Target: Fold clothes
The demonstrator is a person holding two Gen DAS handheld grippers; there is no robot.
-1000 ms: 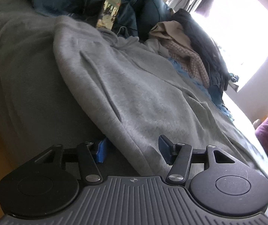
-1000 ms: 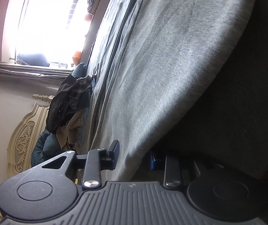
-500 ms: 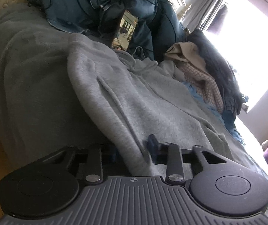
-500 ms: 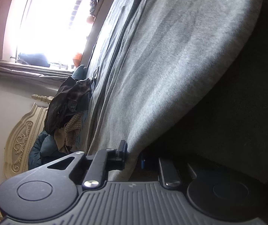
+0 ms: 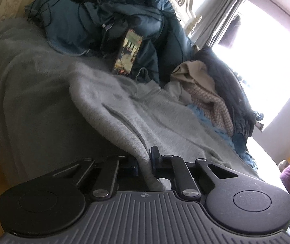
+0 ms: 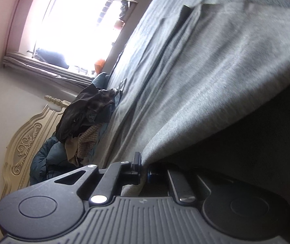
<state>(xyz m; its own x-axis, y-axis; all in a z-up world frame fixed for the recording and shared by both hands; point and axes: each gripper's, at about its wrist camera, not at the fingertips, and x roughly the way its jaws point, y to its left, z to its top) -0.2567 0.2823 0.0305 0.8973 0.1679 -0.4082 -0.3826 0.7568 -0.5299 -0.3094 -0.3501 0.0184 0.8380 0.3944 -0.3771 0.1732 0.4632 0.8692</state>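
We find the left gripper [image 5: 145, 161] clenched on the hem of the grey sweatshirt [image 5: 165, 122], its jaws having just closed on the cloth. The right gripper [image 6: 143, 169] pinches the same hem (jaws likewise just closed). The sweatshirt lies spread across the grey-covered bed [image 5: 23, 93], near a heap of clothes [image 5: 216, 93] and a dark blue duvet [image 5: 112, 18].

A bed [image 5: 23, 93] under a grey blanket carried a pale grey sweatshirt [image 5: 165, 122] spread at centre. At twelve o'clock lay a dark blue duvet [image 5: 73, 26]; at two o'clock, a heap of clothes [image 5: 216, 93].
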